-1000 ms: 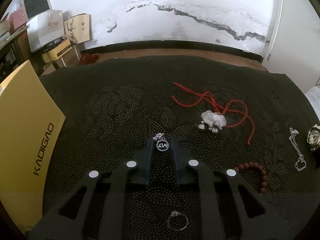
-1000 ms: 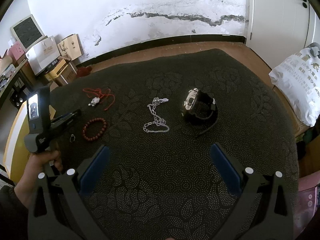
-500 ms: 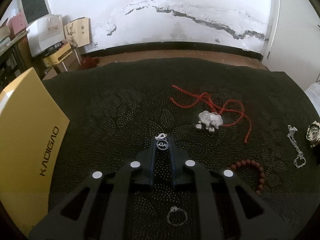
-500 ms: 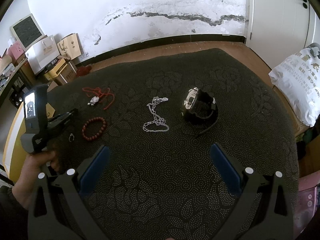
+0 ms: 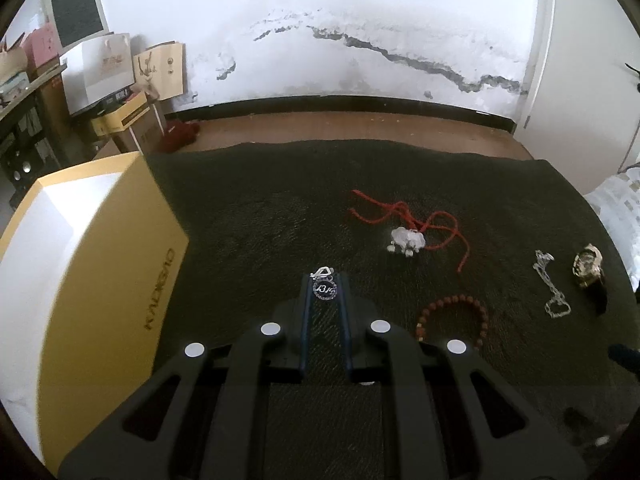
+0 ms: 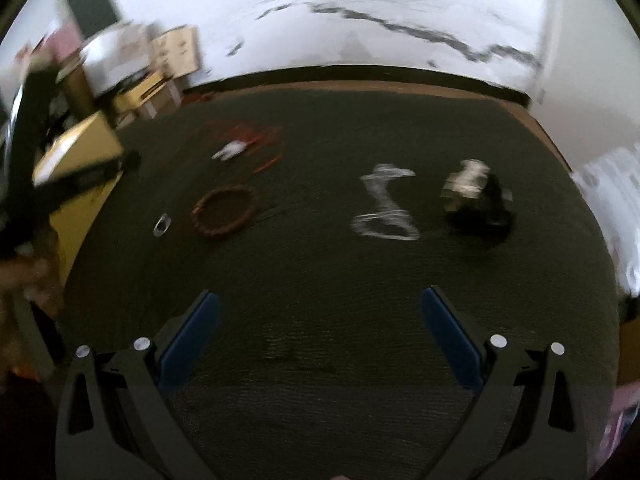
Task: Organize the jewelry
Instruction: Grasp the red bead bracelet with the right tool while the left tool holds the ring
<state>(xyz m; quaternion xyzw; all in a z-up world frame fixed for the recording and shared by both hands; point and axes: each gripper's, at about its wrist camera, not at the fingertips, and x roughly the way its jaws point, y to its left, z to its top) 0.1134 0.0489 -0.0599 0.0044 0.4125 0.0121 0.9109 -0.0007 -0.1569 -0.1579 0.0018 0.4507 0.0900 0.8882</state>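
The left gripper [image 5: 325, 286] pinches a small silver pendant [image 5: 324, 289] between its fingertips, lifted clear of the dark patterned cloth [image 5: 256, 216], toward the cloth's left edge where the yellow box [image 5: 92, 264] stands. The pendant looks light, stiff and slippery (a round disc with a small bail at the top), so a pinch across the disc's rim, as now, seems the surest hold; a loose grip could let it twist or slip out. The right gripper [image 6: 320, 336] hangs over the cloth's near edge with its fingers spread wide and nothing between them. The view there is blurred, though a silver chain [image 6: 384, 208] and a watch [image 6: 476, 196] show ahead.
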